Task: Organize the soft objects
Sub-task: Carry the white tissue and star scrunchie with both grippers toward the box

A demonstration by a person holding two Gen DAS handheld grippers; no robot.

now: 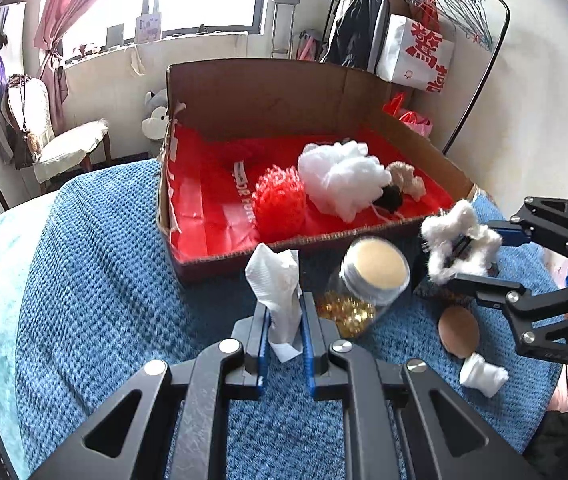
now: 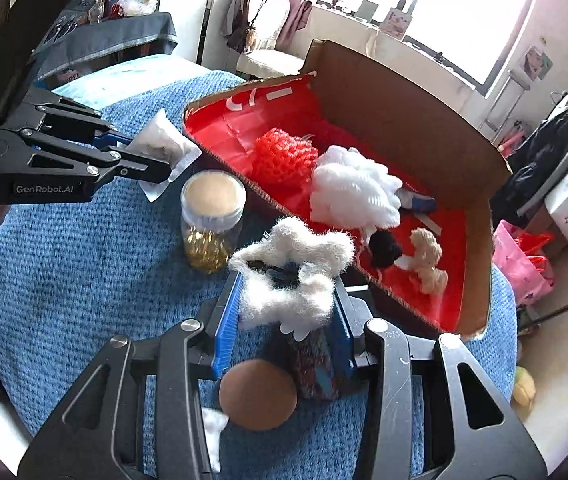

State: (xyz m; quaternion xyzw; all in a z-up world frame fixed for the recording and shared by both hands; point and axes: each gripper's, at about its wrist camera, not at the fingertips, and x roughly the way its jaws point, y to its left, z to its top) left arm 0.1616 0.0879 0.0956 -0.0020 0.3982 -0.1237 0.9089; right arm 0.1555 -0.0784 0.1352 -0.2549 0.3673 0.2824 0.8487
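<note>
Left gripper (image 1: 282, 332): jaws were pinched tight on a white paper packet (image 1: 278, 284) that stood upright between the blue pads, raised over the blue knit blanket (image 1: 104, 280).
Right gripper (image 2: 284, 312): jaws were clamped on a fluffy white star-shaped plush (image 2: 292, 276) — its arms spilled out above the pads.
Just beyond the fingers: a clear jar (image 1: 368, 280) with a tan lid and gold contents sat on the blanket, between the two grippers.
Near the right gripper: a brown egg-shaped thing (image 1: 459, 331) and a small white wad (image 1: 483, 374) lay on the blanket.
Box: a cardboard box (image 1: 268, 92) lined in red stood behind the jar — inside lay a red mesh pouf (image 1: 280, 202), a white pouf (image 1: 342, 178) and a small beige knit toy (image 1: 406, 178).
</note>
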